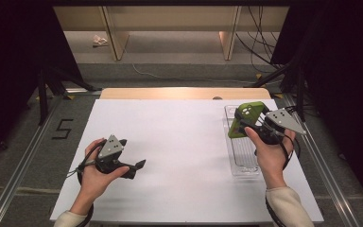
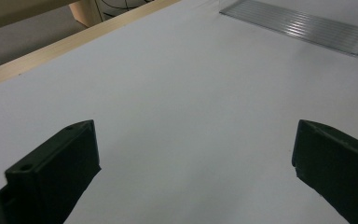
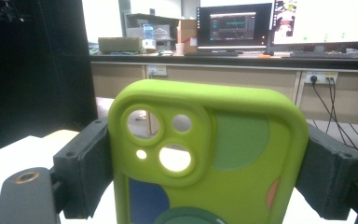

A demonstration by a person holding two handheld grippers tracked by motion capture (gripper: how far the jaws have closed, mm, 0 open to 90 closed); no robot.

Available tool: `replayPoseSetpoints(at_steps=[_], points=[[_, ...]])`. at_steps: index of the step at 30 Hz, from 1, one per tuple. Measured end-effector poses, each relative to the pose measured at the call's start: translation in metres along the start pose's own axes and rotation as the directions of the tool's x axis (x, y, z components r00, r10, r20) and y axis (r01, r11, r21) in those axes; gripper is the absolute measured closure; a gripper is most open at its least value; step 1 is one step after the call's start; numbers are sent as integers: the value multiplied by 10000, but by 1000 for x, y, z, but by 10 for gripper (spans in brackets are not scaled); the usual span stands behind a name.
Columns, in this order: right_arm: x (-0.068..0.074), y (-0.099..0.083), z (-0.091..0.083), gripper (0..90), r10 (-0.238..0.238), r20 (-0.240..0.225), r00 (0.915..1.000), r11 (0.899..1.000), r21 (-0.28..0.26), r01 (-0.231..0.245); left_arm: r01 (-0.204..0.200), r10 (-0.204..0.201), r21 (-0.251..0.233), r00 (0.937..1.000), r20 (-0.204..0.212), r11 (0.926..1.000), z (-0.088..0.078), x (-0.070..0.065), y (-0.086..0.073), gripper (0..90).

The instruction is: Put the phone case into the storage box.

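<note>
A lime-green phone case (image 1: 246, 118) with camera cut-outs hangs above the far end of a clear ribbed plastic tray (image 1: 243, 163) at the right of the white table. My right gripper (image 1: 251, 124) is shut on the phone case (image 3: 207, 154), its two black jaws pressing the case's long sides, and the case stands upright in front of the camera. My left gripper (image 1: 139, 166) rests low over the white tabletop at the front left, open, with bare table between its jaws (image 2: 193, 154).
The white table sheet (image 1: 170, 142) has a wooden strip (image 1: 184, 93) along its far edge. The clear tray (image 2: 303, 25) lies far off in the left gripper view. Metal rails run along both sides. Desks with monitors (image 3: 235, 25) stand behind.
</note>
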State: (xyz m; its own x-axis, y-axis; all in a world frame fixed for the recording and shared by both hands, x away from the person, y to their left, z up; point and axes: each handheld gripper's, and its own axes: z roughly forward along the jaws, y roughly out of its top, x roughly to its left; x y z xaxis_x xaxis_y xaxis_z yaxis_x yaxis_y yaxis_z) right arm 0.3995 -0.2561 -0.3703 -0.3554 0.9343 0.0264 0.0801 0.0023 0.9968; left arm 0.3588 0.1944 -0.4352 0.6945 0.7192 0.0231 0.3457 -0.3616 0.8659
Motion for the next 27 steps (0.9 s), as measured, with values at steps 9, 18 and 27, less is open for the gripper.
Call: replayPoseSetpoints(at_steps=[9,18,27], points=[[-6,-1,-1,165,21,209,9998,10000,28,-21,5,-5,-26,10000,1,10000,0,0,0,3],[-10,-1,-1,165,26,386,9993,9999,99,-30,18,-18,-36,10000,5,10000,0,0,0,2],[-12,-3,0,165,-38,461,9989,9998,192,29,13,-13,-27,10000,2,10000,0,1,0,1]])
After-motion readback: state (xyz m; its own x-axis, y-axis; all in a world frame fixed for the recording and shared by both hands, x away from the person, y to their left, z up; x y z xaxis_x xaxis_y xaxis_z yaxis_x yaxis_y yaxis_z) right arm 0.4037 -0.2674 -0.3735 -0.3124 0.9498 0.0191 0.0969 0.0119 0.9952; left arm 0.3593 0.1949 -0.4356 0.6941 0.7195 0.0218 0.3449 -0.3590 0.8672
